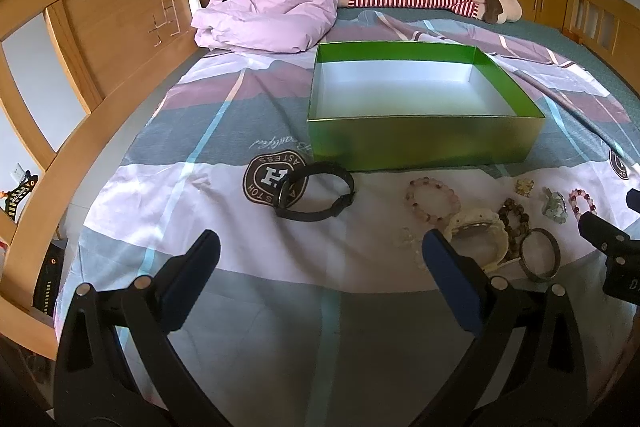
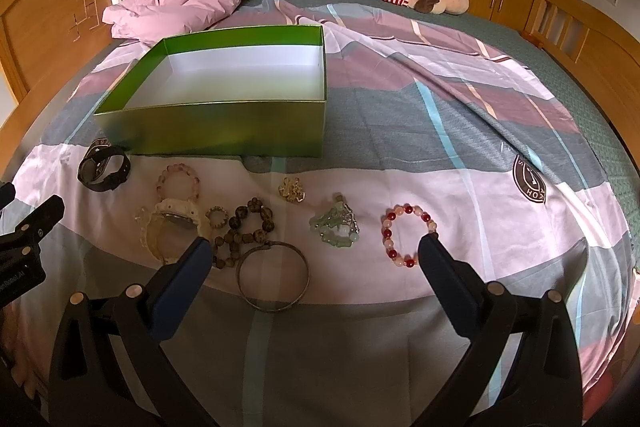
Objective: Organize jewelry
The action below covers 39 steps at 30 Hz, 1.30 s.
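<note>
Both grippers are hovering spread and empty over the bed's near edge, the left gripper (image 1: 320,251) sitting nearer the black watch (image 1: 316,193), lying just ahead before the green box (image 1: 424,143).

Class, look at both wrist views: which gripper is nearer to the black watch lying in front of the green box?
Left. The left gripper hangs open just short of the black watch. The right gripper is open further right, over the metal bangle, with the watch far to its left.

One green box (image 2: 224,131), two watches (image 2: 105,169), five bead bracelets (image 2: 408,239), one bangle (image 2: 273,277)
</note>
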{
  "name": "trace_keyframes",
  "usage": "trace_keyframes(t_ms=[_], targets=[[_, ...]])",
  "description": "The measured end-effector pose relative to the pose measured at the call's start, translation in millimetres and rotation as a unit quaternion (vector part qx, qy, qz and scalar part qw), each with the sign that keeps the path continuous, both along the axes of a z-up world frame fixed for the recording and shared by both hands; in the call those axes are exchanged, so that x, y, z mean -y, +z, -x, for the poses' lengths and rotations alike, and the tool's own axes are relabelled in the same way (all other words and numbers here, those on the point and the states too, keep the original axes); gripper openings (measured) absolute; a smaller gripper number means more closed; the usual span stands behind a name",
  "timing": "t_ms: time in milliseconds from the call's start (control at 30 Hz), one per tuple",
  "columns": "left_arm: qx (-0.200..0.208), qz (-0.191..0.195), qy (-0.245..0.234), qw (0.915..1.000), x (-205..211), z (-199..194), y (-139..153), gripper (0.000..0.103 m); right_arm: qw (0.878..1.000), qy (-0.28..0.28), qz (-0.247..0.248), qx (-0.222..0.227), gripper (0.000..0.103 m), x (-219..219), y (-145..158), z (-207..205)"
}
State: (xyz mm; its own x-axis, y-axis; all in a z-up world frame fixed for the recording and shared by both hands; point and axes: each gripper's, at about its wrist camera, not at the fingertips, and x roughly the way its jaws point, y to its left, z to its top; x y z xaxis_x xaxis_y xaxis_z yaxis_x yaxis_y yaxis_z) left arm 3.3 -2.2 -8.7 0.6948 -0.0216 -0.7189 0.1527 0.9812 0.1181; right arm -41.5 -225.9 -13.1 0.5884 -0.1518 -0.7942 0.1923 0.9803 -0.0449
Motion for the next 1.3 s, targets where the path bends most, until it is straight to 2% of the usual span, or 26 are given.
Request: trace_keyframes(t_ms=[900, 1200, 1300], targets=[[-0.010, 0.008, -0.006, 0.9999, -0.1, -1.3, 0.8, 0.101, 1.000, 0.001, 0.001, -0.003, 0.102, -1.1, -0.4, -0.5], [-0.008, 0.025, -0.016, 0.9995, -3.3, -3.7, 2.9, 0.101, 1.000, 0.000, 0.000, -0.003, 0.102, 0.0, -0.2, -0.8], [-0.021, 0.024, -0.018, 0.9993, -7.0, -11.1, 2.9, 0.101, 1.000, -0.006, -0.013, -0.007, 0.102, 9.4, 3.0, -3.0]])
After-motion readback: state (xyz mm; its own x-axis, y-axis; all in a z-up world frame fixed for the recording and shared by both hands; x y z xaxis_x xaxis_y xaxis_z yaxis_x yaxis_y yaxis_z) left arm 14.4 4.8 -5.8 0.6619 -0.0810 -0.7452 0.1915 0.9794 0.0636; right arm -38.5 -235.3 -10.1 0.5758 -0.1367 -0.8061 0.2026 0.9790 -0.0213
